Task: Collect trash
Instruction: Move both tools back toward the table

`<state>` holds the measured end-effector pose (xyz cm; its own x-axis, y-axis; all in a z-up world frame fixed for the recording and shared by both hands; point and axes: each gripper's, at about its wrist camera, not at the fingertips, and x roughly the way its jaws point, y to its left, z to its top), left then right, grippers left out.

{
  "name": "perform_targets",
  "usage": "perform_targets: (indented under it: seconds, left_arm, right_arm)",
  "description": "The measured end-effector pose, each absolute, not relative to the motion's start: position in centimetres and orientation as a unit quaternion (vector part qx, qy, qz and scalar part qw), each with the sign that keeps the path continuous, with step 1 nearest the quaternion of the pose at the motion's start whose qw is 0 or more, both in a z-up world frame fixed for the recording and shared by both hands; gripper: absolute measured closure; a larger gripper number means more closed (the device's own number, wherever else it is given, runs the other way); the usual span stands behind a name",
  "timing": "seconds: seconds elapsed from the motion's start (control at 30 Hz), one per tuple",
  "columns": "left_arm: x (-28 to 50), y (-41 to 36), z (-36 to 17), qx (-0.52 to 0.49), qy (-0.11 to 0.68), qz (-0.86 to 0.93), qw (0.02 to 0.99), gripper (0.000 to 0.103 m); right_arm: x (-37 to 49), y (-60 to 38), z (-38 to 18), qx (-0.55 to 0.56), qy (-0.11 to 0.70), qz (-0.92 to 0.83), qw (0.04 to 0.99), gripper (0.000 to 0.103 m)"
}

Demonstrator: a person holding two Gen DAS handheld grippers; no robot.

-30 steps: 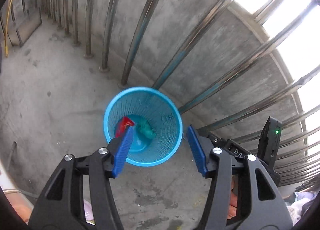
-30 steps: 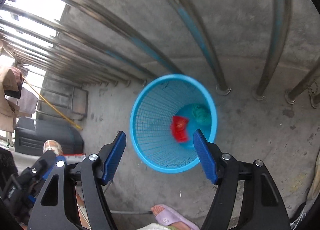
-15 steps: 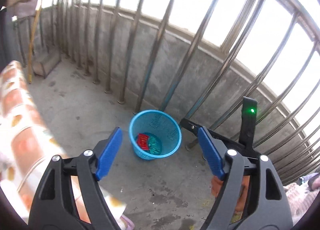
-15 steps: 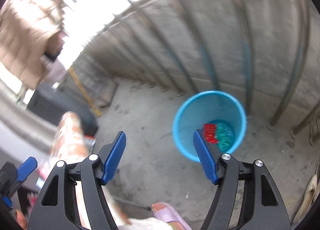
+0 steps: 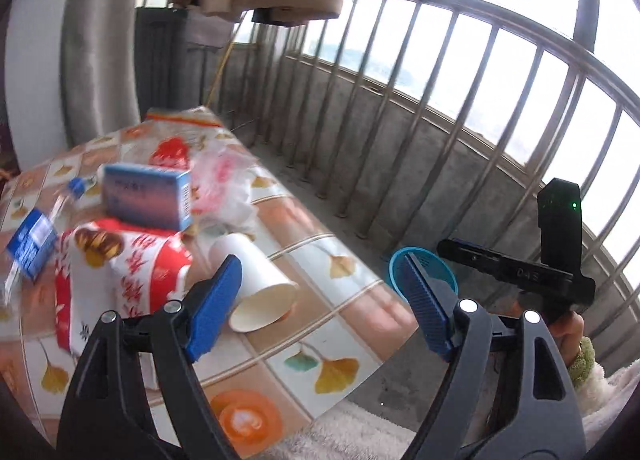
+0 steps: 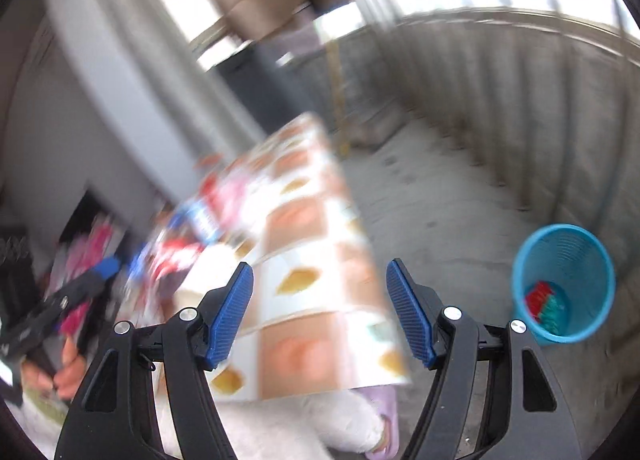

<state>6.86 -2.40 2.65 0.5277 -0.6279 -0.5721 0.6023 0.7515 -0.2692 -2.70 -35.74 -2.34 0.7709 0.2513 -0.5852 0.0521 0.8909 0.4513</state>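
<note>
1. Left wrist view: the left gripper point(image 5: 320, 304) had its jaws spread wide and held nothing. A white paper cup point(image 5: 256, 292) lay on its side on the table point(image 5: 344, 364), just past the left jaw, its open mouth turned toward the camera.

2. Right wrist view: the right gripper point(image 6: 320, 312) also stood wide and empty over the table edge, with the bin point(image 6: 564, 284) well off beyond its right jaw, down on the floor.

3. Risks, as I judged them:
   - The cup was light and round, so a jaw nudging its side could roll it off the near edge.
   - Pinching it hard across the mouth would likely crush it and let it slip.
   - The trash sat crowded, so closing on one piece might drag a neighbour along.
   - The right view was badly smeared, so aiming from it would be unreliable.

4. The trash itself: beyond the left jaw lay a red-and-white wrapper point(image 5: 124, 276), with a blue box point(image 5: 146, 196) behind it, a crumpled clear bag point(image 5: 228, 184) and a small blue carton point(image 5: 32, 242). Red and green scraps point(image 6: 544, 306) already sat in the bin's bottom.
</note>
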Motion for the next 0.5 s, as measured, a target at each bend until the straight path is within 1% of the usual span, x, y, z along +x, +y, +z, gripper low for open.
perform_targets:
  seconds: [0.13, 0.33, 0.43, 0.5]
  left_arm:
    - [7.1, 2.1, 0.9, -0.069, 0.344, -0.310, 0.884, 0.027]
    - [8.0, 6.9, 0.2, -0.116, 0.335, -0.266, 0.896, 0.027]
    - [8.3, 9.2, -0.2, -0.128, 0.324, -0.247, 0.904, 0.027]
    - [8.8, 10.4, -0.2, -0.137, 0.318, -0.238, 0.907, 0.027]
  right_arm:
    - [-0.4, -30.8, -3.1, 0.195, 0.371, 0.099, 0.903, 0.035]
    - [1.3, -25.1, -3.6, 0.134, 0.388, 0.121, 0.904, 0.035]
    - [2.3, -23.6, -4.2, 0.114, 0.399, 0.113, 0.903, 0.038]
    - [3.0, -23.4, -4.6, 0.110, 0.406, 0.106, 0.901, 0.041]
